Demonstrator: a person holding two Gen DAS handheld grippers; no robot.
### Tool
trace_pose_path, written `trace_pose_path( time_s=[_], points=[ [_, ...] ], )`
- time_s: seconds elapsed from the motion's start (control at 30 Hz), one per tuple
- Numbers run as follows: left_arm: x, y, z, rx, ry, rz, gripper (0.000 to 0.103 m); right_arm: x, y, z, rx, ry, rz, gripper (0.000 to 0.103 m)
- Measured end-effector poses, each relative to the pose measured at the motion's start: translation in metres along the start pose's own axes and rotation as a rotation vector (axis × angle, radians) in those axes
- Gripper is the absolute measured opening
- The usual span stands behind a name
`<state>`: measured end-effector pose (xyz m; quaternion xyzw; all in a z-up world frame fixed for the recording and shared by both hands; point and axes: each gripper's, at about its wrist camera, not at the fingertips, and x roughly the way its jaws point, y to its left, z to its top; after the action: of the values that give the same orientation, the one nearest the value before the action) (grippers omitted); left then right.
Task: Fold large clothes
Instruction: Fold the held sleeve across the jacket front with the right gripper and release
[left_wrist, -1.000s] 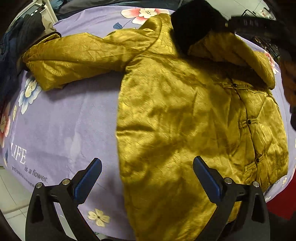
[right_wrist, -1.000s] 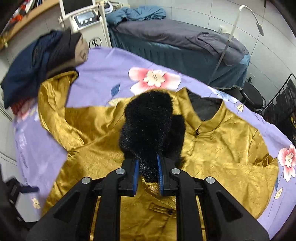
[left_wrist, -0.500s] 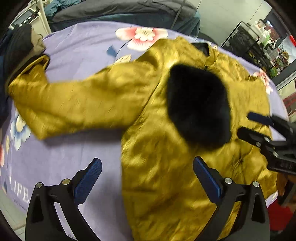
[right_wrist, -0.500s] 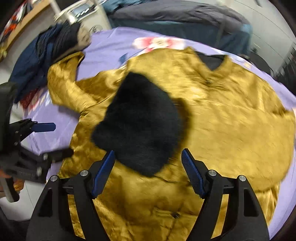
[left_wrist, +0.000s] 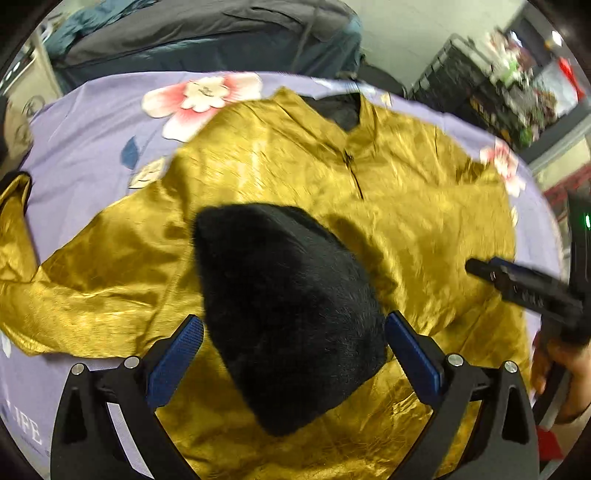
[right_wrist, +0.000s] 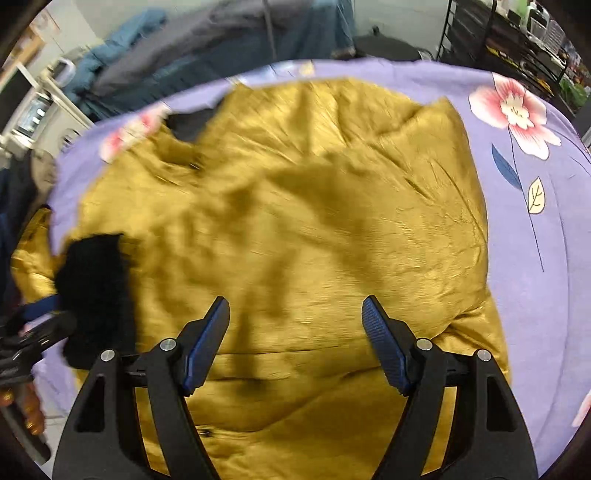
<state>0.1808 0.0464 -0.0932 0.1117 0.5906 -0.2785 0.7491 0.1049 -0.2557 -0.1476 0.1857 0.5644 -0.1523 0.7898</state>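
The jacket (left_wrist: 406, 221) lies spread, front up, on the worktop (left_wrist: 92, 136), collar at twelve o'clock and hem toward six as seen from the left wrist. Its long axis runs collar to hem, roughly in line with both tongs. One sleeve (left_wrist: 74, 295) stretches out toward nine o'clock, reaching the worktop edge. The other sleeve appears already folded in over the chest, its black fur cuff (left_wrist: 288, 314) lying on the body.

Left tongs (left_wrist: 291, 350): wide open, holding nothing. The cuff sits directly ahead, its near end between the two pads in this view; whether the pads touch it I cannot tell. Right tongs (right_wrist: 295, 343): wide open, empty, poised over the lower front of the jacket, with the cuff (right_wrist: 92, 295) off at nine o'clock. The right tongs also show at three o'clock in the left view, well apart from the cuff.

Judgement: the outstretched sleeve at nine o'clock is the next part to bring in, and the left tongs are the nearer to it. The pull would run across the jacket's long axis, toward three o'clock.

Surface: a lilac cloth with pink flowers (right_wrist: 513, 110) and blue leaves covers the worktop; it looks soft and could drag with the satin.

Room: a bed (left_wrist: 203, 40) with grey-blue covers at twelve o'clock, black wire shelving (left_wrist: 480, 92) at two o'clock, both blurred.
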Motion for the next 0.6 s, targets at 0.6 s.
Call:
trace_pose_path(
  time_s=[0.6],
  points=[
    [0.069,-0.007,-0.010,0.047,0.134,0.127,0.098,0.065,0.026,-0.003,-0.221,0.097,-0.176,0.093]
  ],
)
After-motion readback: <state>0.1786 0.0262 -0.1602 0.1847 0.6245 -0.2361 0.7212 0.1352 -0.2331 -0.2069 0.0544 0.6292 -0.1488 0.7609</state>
